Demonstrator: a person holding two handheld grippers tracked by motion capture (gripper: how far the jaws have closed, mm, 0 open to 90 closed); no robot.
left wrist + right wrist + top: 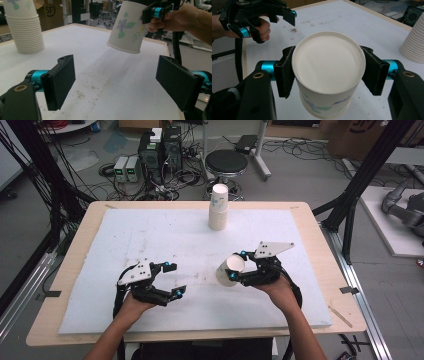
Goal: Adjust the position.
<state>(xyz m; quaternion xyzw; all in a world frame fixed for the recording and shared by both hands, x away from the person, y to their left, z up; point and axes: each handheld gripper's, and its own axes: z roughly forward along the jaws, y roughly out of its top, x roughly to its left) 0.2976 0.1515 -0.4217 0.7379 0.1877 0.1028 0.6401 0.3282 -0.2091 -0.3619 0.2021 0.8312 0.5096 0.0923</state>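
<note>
— Holding what? Paper cup [328, 75], empty, flower-printed, clamped in right tool [328, 72], tilted above bench [150, 235].
— And left tool [115, 82]? Gaping wide, holding nothing. Cup stack [218, 207] at far edge; blue print unreadable.

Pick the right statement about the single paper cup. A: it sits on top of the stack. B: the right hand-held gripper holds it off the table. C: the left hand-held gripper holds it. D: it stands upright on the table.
B: the right hand-held gripper has its pads pressed on both sides of the paper cup, tilted clear of the white table.
</note>
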